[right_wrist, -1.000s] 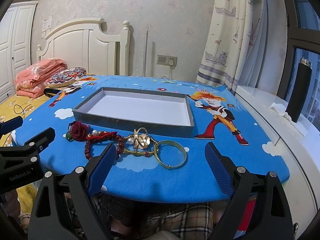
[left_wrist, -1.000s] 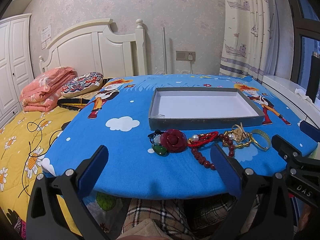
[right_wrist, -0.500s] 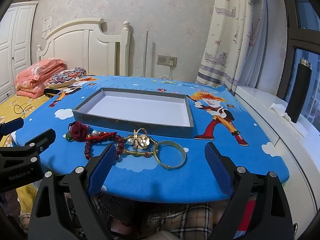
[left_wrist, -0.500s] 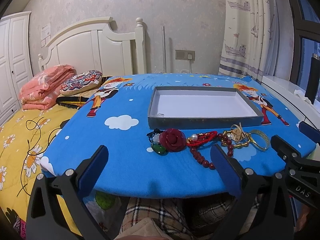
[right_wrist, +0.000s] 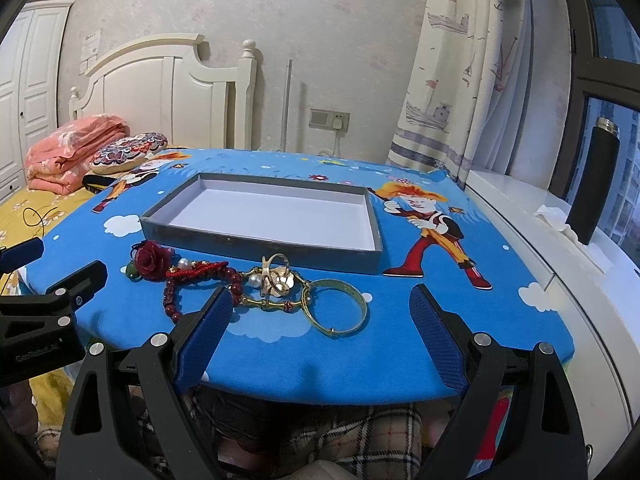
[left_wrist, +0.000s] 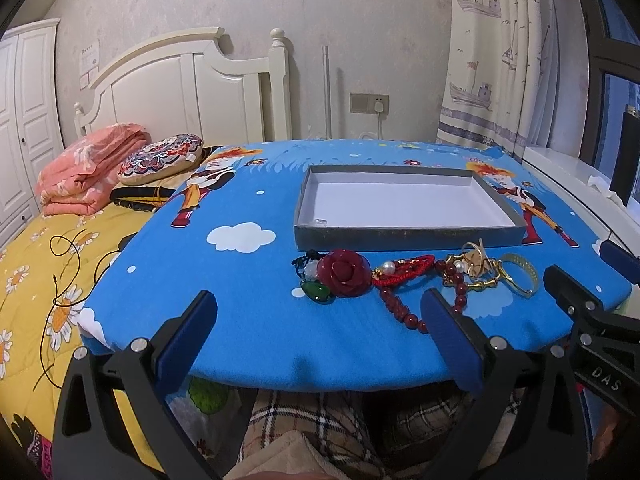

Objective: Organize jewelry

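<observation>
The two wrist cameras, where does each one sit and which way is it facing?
Left wrist: sits on the left gripper at the table's near edge, facing the grey tray, rose brooch and bed headboard; its own open fingers and the right gripper show.
Right wrist: sits on the right gripper, further right, facing the gold bangle, tray and curtain; its open fingers and the left gripper show.
Shared: tray, jewelry row, blue tablecloth, headboard.
</observation>
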Demonstrator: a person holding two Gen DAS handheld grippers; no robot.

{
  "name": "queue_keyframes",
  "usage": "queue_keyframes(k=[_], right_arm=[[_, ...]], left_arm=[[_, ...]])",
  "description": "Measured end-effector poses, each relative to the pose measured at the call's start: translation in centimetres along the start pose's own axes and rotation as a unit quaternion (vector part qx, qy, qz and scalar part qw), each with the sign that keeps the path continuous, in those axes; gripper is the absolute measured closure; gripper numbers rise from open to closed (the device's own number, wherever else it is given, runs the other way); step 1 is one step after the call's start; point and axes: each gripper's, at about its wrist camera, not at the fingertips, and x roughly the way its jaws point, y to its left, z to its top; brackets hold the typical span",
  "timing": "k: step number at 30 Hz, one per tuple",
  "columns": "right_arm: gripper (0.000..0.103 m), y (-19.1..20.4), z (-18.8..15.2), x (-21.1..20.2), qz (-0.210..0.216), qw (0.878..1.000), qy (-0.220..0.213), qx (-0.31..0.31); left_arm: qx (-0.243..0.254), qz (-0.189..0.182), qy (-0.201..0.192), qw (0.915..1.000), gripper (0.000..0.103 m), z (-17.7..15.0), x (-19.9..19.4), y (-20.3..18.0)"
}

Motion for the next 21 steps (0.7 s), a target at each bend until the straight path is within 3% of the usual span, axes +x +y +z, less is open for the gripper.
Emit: queue_keyframes(k=[21], right_arm=[[0.019, -0.30, -0.21, 0.37, -0.001, 1.000, 0.007, 0.004]], left_arm=[[-0.006, -0.012, 0.014, 0.9998, 0.005, -0.45, 0.11, 0.24]])
